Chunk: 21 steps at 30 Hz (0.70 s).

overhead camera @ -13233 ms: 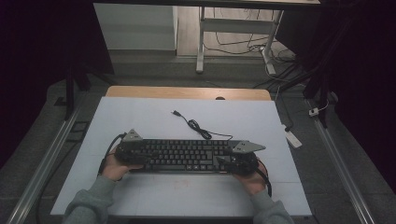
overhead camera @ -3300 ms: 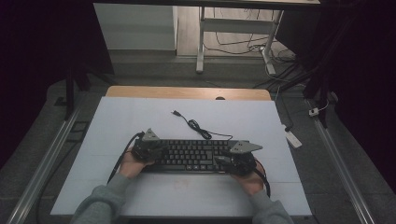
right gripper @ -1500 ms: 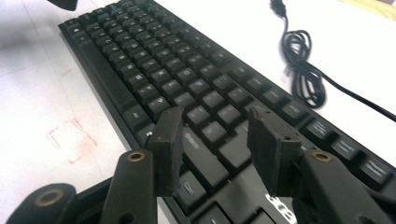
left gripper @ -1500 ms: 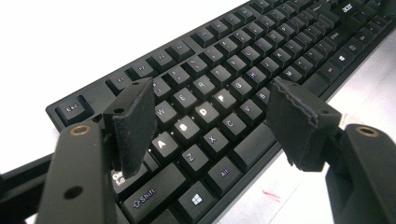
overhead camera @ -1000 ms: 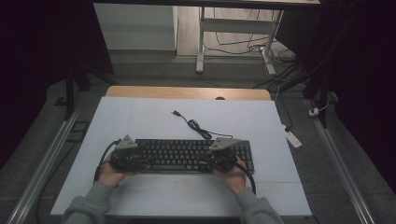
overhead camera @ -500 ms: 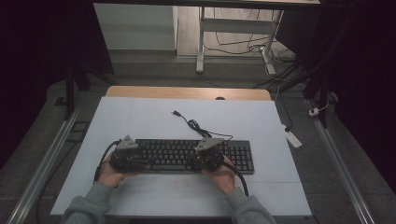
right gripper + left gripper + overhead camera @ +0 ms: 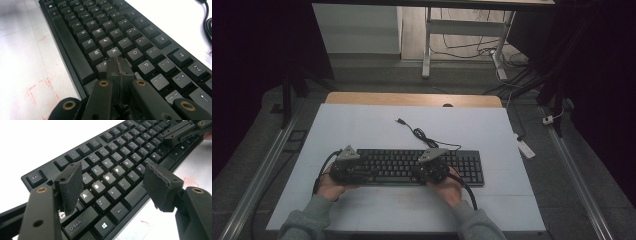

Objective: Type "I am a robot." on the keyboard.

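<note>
My right gripper point(image 7: 119, 63) has its jaws pressed flat together with nothing between them, and the joined tips sit low over the keyboard point(image 7: 120, 37), right by the K and comma keys; whether they press a key I cannot tell. My left gripper point(image 7: 112, 187) has its jaws spread wide, one pad on each side of the letter block near the left end of the keyboard point(image 7: 112, 170), above the A, S, D and Z keys and clear of them, holding nothing. Some of those keycaps glow from beneath.

In the left gripper view, my right gripper point(image 7: 185, 130) shows farther along the key rows, lying low over the board.

From the high view, my left gripper point(image 7: 346, 167) is at the keyboard's left end and my right gripper point(image 7: 432, 167) is over its middle, right of centre, each in one of my hands. The keyboard point(image 7: 467, 165) lies flat across the near half of the white tabletop point(image 7: 362, 125), its long side parallel to the near edge. Its cable point(image 7: 422, 134) runs in loose curls from the back edge toward the far side of the tabletop, the plug lying free. Faint red marks point(image 7: 40, 92) show on the white surface just in front of the keyboard.
</note>
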Available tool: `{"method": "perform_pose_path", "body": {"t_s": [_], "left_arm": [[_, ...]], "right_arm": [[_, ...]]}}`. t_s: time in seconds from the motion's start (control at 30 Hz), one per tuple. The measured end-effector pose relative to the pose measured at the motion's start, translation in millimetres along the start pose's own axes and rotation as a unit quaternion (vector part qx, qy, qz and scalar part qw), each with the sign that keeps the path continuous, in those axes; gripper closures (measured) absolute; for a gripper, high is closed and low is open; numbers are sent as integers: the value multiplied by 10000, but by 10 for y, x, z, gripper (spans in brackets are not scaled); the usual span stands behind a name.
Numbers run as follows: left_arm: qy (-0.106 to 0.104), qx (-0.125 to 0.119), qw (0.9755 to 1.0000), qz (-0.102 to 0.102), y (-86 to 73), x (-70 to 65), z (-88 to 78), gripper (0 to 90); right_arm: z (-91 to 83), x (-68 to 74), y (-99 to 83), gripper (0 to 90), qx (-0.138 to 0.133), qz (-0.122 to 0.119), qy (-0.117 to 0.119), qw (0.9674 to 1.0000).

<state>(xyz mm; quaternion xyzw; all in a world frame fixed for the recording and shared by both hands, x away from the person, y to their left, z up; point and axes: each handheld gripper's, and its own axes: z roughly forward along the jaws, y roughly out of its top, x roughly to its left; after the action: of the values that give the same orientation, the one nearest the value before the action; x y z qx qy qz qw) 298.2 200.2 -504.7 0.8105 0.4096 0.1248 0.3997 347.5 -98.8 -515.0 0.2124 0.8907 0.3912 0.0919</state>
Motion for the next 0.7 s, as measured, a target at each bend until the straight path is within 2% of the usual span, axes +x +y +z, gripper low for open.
{"method": "perform_pose_path", "body": {"t_s": [0.23,0.33,0.5,0.7], "left_arm": [[-6,15,10000,16,0,-1,3,321],[-5,14,10000,15,-1,1,2,321],[7,-2,10000,8,-2,4,-2,320],[19,-13,10000,15,-3,10,-6,317]], "right_arm": [[18,5,-12,895,80,-2,-17,10000],[9,3,-10,895,34,-21,-13,10000],[-86,0,19,885,-277,-30,-55,9996],[-229,-75,-2,663,-522,75,-256,9983]]}}
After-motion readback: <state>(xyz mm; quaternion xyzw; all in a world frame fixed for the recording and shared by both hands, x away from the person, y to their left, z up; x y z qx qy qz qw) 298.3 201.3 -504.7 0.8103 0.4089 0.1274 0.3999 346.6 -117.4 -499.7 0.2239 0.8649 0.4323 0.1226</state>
